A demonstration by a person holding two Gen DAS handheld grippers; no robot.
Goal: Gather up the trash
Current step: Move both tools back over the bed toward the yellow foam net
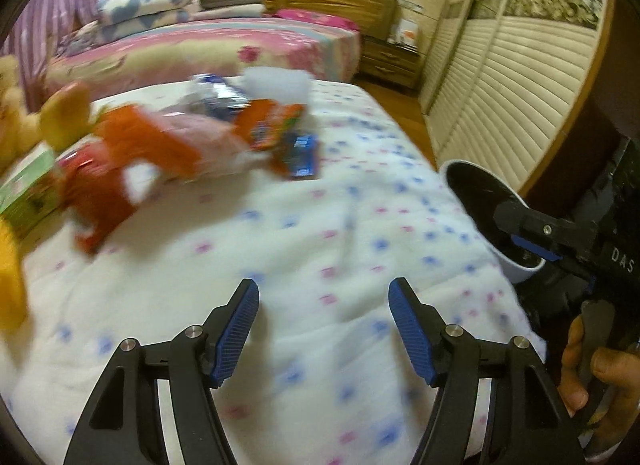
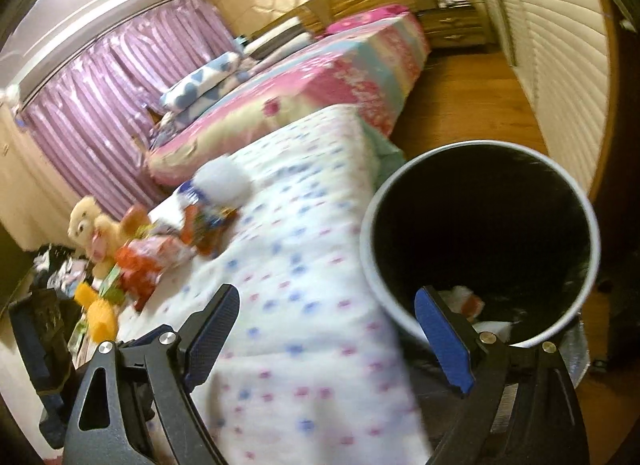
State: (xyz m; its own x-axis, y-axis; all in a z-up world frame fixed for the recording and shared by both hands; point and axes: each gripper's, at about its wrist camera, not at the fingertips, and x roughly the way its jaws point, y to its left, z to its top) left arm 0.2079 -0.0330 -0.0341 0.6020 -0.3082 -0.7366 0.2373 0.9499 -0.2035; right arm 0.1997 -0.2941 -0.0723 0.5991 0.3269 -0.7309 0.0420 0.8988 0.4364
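Both the left gripper and right gripper gape empty; blurred crinkly foil wrappers at eleven o'clock could slip, missing the white round bin.

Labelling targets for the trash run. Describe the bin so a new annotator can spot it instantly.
Start at the white quilt dotted with pink and blue that covers the near bed. At its right edge, over the wooden floor, sits the bin: a round white container with a black inside and some scraps at the bottom. It is the only open, dark-mouthed cylinder; the wrappers lie across the quilt near the toys.
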